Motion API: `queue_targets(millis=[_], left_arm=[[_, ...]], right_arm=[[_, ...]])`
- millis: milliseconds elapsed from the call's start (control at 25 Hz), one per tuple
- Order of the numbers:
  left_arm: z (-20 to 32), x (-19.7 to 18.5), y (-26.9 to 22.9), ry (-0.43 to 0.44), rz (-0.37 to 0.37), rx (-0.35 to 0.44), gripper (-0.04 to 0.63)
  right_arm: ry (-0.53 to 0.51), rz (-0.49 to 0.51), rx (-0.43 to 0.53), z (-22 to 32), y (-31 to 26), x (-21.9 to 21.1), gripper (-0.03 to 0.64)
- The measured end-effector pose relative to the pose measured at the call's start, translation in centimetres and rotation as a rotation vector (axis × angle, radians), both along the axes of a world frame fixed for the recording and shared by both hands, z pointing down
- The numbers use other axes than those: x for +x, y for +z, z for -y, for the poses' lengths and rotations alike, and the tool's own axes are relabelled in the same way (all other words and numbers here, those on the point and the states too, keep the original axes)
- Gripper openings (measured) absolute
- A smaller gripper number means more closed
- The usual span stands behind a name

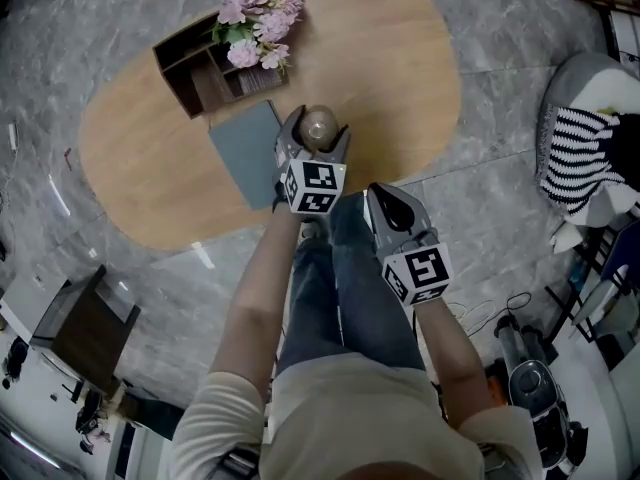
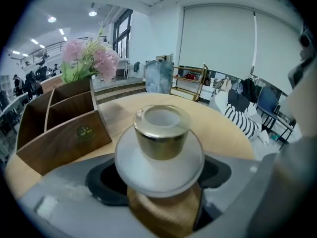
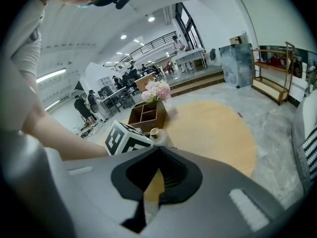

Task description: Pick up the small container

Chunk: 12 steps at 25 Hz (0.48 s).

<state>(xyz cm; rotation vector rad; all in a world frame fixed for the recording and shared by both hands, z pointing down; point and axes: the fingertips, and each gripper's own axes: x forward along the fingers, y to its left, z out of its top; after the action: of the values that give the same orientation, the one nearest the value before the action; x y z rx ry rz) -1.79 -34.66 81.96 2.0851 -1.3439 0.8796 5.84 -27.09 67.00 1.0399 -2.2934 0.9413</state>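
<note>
The small container [image 1: 320,124], a jar with a gold cap, stands on the wooden table [image 1: 400,78] near the table's edge at 6 o'clock, close to the person. The left gripper [image 1: 317,136] is placed around it. Its jaws are wide apart, one on each side of the jar, and in the left gripper view a dark gap shows between each pad and the jar, so I judge it is not yet squeezed. This position seems chosen so that the jaws can close on the jar's body, under the white collar.

The right gripper [image 1: 385,198] hangs off the table at 5 o'clock from the jar, with jaws together and nothing in them; it is probably only waiting. The wooden box [image 1: 200,68] with flowers [image 1: 258,13] stands at 10 o'clock.
</note>
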Motion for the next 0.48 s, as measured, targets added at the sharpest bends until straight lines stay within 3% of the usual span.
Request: queue_targets(millis=[200, 480], left_arm=[[0.17, -0.54, 0.21, -0.031, 0.053, 0.006, 0.342], [-0.06, -0.92, 0.17, -0.04, 0.009, -0.045, 0.341]], right_arm=[[0.008, 0.008, -0.006, 0.56, 0.16, 0.04, -0.002], [-0.006, 0.01, -0.005, 0.48, -0.41, -0.01, -0.002]])
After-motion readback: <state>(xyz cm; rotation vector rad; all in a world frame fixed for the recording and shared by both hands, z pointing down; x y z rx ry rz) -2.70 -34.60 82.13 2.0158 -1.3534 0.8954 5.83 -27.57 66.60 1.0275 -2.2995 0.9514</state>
